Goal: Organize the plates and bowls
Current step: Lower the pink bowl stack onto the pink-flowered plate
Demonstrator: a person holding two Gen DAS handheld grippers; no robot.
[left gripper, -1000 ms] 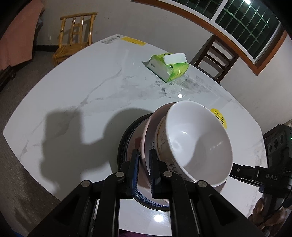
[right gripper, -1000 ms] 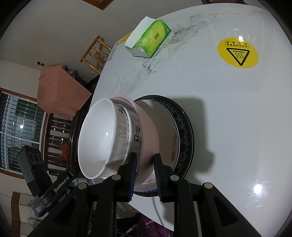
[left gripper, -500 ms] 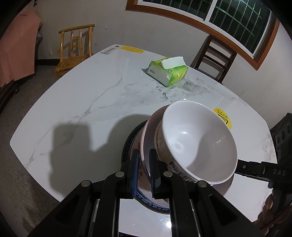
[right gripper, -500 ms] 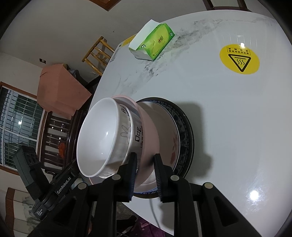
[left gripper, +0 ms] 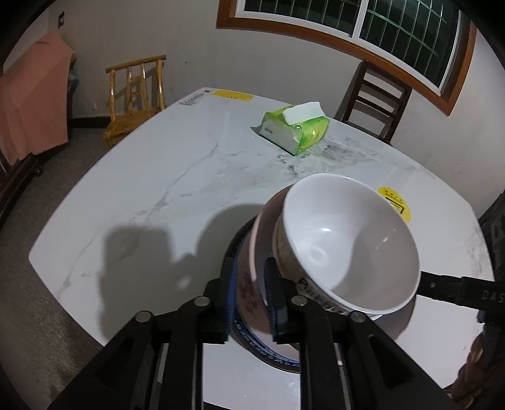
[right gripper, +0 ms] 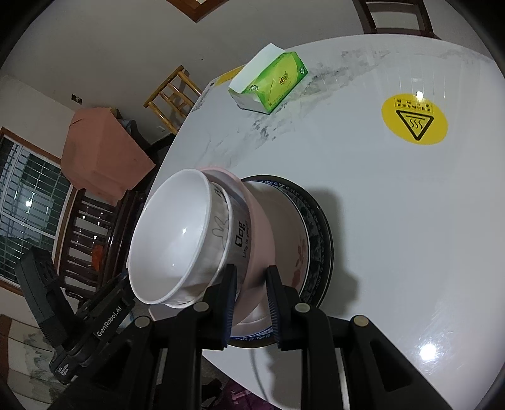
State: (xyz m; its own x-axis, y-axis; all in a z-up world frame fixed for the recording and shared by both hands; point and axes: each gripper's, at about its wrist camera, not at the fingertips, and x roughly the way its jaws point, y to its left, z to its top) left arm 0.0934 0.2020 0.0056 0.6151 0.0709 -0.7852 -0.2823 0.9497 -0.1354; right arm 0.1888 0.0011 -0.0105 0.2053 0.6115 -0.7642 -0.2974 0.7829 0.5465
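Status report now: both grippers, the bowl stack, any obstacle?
Left gripper and right gripper both shut on pink plate. White bowl sits in it, above dark-rimmed plate. Tissue box far off, nothing blocking.

"GenRobot.AI" on left hand-held gripper [right gripper: 107, 318]

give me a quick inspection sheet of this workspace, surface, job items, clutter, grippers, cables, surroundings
surface: white marble-look table with a round yellow heat-warning sticker
job's things: white bowl with printed lettering nested in a pink plate, stacked on a blue-patterned dark-rimmed plate; stack looks tilted in both views
clutter: green tissue box with a white tissue sticking out
grippers: left gripper shut on the pink plate's rim; right gripper shut on the rim from the opposite side
cables: thin light cable below the table edge, right wrist view
surroundings: light wooden chair, dark wooden chair, barred window, pinkish cloth-covered object
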